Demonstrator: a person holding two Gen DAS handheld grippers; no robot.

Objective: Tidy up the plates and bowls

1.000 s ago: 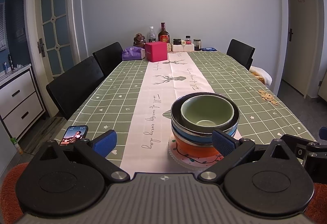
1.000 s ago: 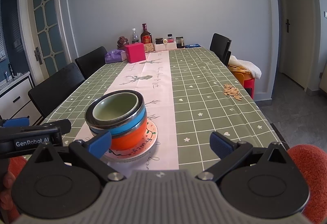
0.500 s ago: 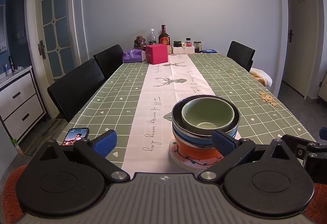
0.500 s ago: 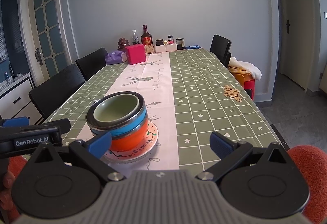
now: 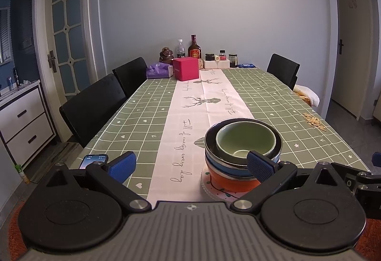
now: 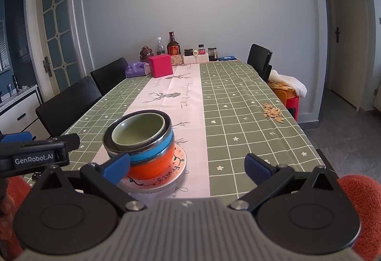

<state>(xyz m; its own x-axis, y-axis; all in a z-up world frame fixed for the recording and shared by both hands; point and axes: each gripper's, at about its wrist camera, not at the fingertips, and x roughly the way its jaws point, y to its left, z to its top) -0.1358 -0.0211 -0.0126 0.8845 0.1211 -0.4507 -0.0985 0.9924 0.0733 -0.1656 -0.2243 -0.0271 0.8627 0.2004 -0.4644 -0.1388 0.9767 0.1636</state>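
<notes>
Both your wide-open, empty claws, left claw (image 5: 189, 165) and right claw (image 6: 187, 166), have lifted slightly; nudge the bowls (image 6: 140, 141) and they slide off the plate (image 6: 166, 177).

A domestic dining room is indicated. A long table (image 5: 147, 103) is covered with a green checked cloth and a pink runner (image 5: 204, 96), and flanked by black chairs (image 5: 92, 103). Bottles (image 5: 194, 48), jars and a tissue pack (image 5: 159, 71) are set at the far end. A glazed door (image 5: 66, 29) and a drawer cabinet (image 5: 23, 118) are noted.
</notes>
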